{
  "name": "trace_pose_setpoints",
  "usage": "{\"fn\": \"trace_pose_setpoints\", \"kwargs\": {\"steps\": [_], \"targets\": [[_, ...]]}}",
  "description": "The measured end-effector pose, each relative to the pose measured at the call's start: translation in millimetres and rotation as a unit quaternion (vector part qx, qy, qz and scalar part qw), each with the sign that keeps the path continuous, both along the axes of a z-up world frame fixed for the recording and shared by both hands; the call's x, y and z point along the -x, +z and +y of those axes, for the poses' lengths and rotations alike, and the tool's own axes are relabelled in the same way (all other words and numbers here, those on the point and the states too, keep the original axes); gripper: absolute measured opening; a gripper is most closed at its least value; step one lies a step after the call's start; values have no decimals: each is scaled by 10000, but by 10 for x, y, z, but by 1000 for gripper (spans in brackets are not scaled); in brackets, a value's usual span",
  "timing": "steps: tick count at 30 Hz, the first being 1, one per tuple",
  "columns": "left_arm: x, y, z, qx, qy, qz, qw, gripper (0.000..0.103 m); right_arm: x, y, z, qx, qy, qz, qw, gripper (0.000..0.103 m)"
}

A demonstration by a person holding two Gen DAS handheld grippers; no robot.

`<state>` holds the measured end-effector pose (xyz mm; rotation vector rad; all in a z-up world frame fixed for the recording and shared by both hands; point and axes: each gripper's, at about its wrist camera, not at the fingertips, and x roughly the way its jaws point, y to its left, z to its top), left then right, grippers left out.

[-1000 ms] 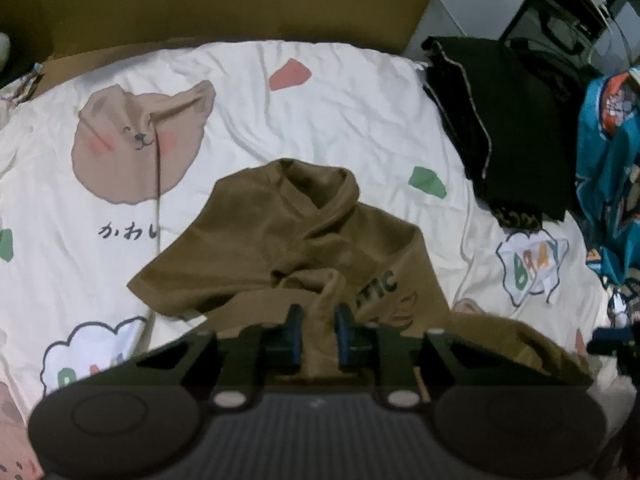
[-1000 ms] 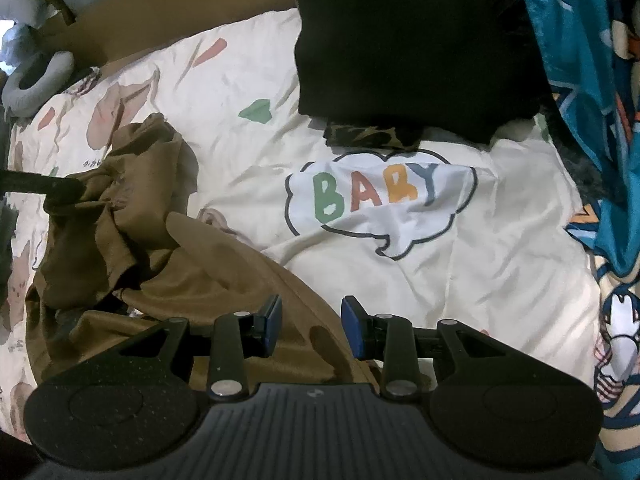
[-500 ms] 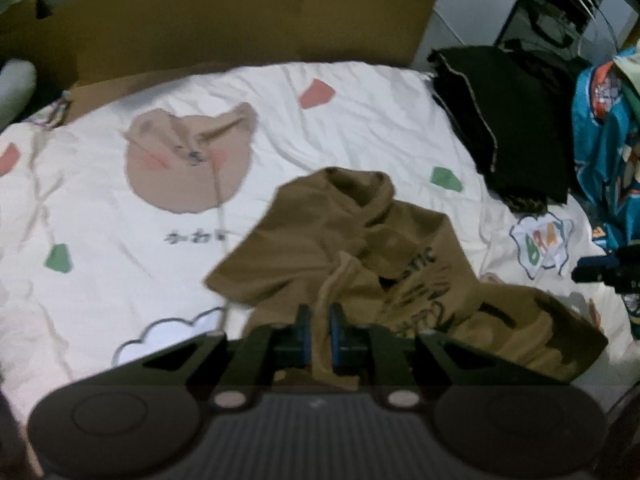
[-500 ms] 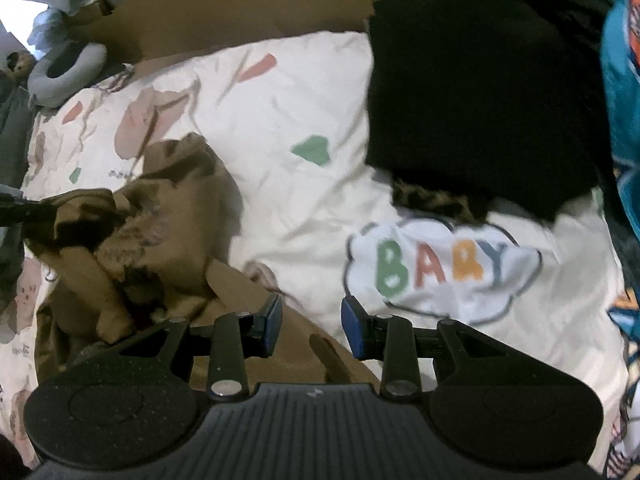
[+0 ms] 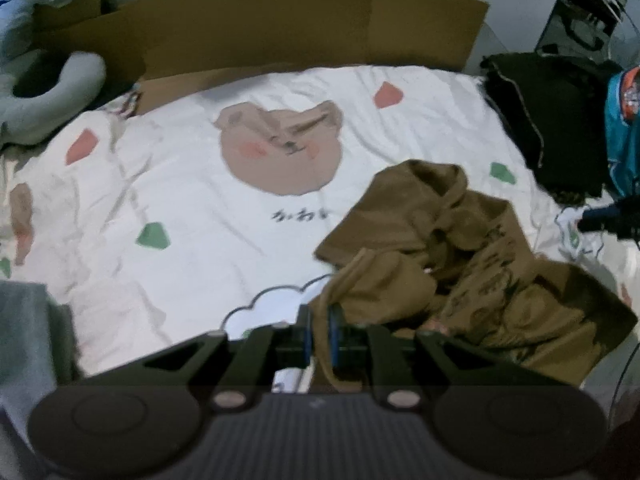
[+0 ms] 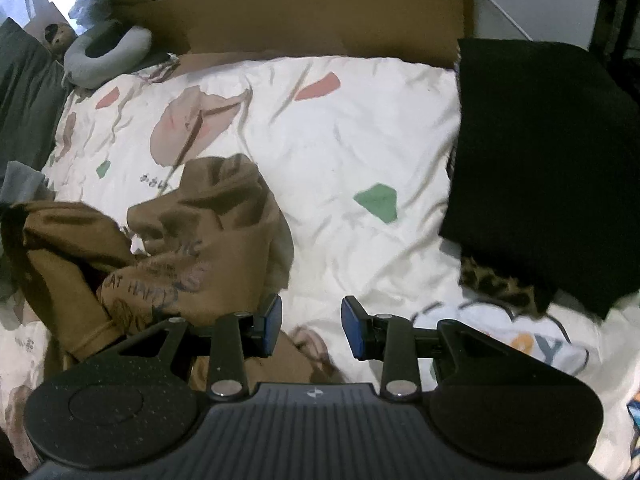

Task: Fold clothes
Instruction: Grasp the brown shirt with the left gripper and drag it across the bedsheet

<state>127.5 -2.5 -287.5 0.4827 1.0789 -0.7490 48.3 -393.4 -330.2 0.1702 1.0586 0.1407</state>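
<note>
A crumpled brown shirt with dark lettering lies on the white printed bedsheet. My left gripper is shut on a fold of the brown shirt and holds it pulled toward the camera. In the right wrist view the same shirt is bunched at the left, its far end lifted at the left edge. My right gripper is open and empty, hovering over the sheet just right of the shirt's edge. The right gripper also shows in the left wrist view at the far right.
A pile of black clothes sits at the right, with leopard-print fabric under it. A teal patterned cloth lies further right. Brown cardboard stands behind the bed. A grey neck pillow lies at the back left.
My left gripper has drawn the shirt fold to the left and back, so the shirt now sits right of centre. My right gripper has shifted left over the sheet, still open.
</note>
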Motion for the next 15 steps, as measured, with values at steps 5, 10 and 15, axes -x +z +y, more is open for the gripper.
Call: {"fn": "trace_pose_setpoints", "kwargs": {"steps": [5,10,15], "targets": [[-19,7,274,-178,169,-104,9996,9,-241,-23,64,167,254,-90,9995,40],[-24,89,627,-292,465,-135,9984,8,-536,-23,164,241,511,-198,9982,40],[38,231,1010,-454,755,-213,9959,8,-811,-31,310,254,730,-318,9965,40]]}}
